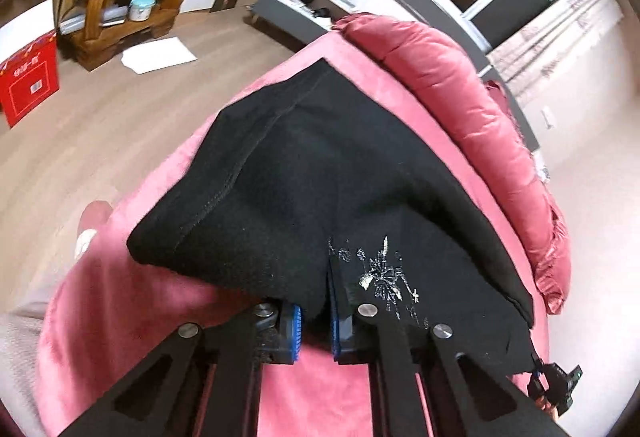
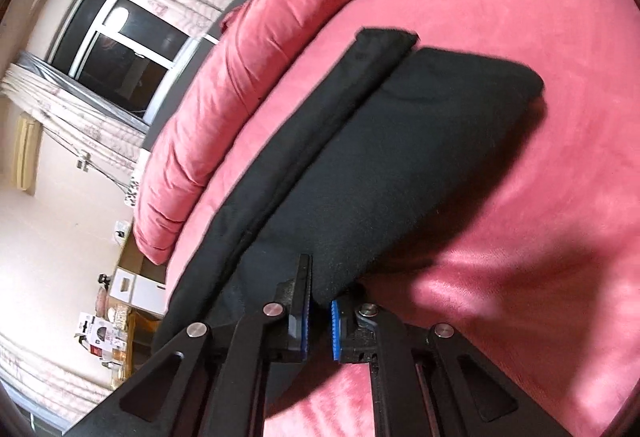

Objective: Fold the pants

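Both ends pinched, pants lifted
Left gripper (image 1: 315, 321) and right gripper (image 2: 318, 317) clamp the pants (image 1: 320, 173); cloth runs up-frame across the bed (image 2: 520, 197).

red box (image 1: 30, 83) with white print too blurred to read, no other legible text

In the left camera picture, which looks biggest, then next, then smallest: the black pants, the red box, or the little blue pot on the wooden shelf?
1. black pants, though they are nearest the camera
2. red box
3. blue pot
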Demonstrator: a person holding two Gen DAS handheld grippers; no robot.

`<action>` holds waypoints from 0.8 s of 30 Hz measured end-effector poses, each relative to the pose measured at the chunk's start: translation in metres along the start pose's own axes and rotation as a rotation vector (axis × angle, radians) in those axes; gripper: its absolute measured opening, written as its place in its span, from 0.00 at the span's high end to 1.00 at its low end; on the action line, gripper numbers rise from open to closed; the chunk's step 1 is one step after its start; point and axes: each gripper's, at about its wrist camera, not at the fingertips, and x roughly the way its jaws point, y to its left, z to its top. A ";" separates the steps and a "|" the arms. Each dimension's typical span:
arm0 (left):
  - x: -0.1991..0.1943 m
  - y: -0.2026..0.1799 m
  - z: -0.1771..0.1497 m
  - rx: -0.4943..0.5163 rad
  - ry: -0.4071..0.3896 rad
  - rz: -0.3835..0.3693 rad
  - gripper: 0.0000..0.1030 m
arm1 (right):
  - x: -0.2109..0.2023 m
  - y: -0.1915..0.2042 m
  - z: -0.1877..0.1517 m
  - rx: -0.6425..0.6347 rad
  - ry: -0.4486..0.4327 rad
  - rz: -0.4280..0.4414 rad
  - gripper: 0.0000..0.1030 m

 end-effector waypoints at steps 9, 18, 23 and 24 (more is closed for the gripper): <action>-0.025 0.029 -0.025 0.035 0.038 0.024 0.91 | -0.052 -0.022 -0.031 0.012 -0.010 -0.021 0.93; 0.005 0.056 -0.043 -0.088 0.092 0.044 0.80 | -0.039 -0.064 -0.049 0.112 0.061 -0.066 0.82; 0.012 0.068 -0.035 -0.187 0.076 0.006 0.75 | -0.044 -0.068 -0.035 0.144 -0.001 -0.050 0.61; 0.014 0.068 -0.033 -0.195 0.074 0.006 0.75 | -0.045 -0.070 -0.031 0.161 -0.017 -0.054 0.61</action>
